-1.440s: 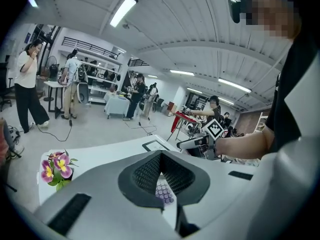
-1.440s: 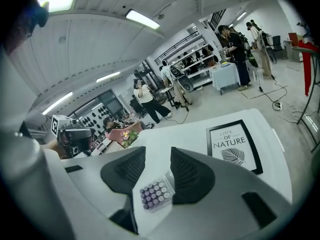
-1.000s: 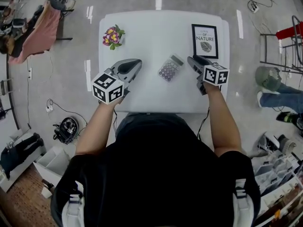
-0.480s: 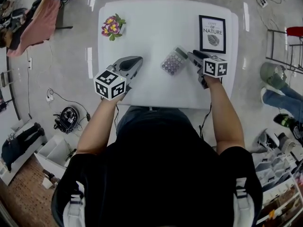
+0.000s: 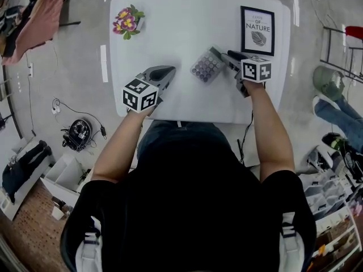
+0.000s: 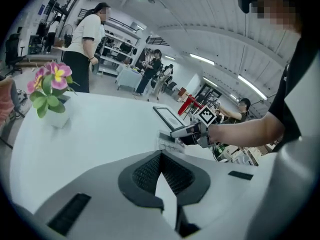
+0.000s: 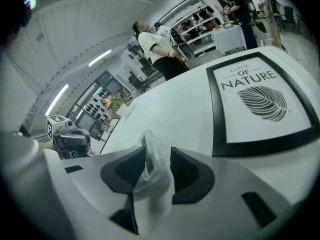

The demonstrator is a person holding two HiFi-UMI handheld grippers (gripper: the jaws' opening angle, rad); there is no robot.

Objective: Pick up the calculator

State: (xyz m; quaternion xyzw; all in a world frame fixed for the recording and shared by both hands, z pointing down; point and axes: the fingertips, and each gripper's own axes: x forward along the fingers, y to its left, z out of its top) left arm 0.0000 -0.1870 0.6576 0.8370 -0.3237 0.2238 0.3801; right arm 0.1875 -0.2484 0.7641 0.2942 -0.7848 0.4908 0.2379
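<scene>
Left tongs together, right tongs clamped

Framed print near calculator

Right claw cam here: I've got the jaws clamped on the calculator, which shows edge-on, poking up between the pads. The leaf print lies flat on the white counter, off to the right. Far left I can see the left claw, with flowers behind it.
</scene>
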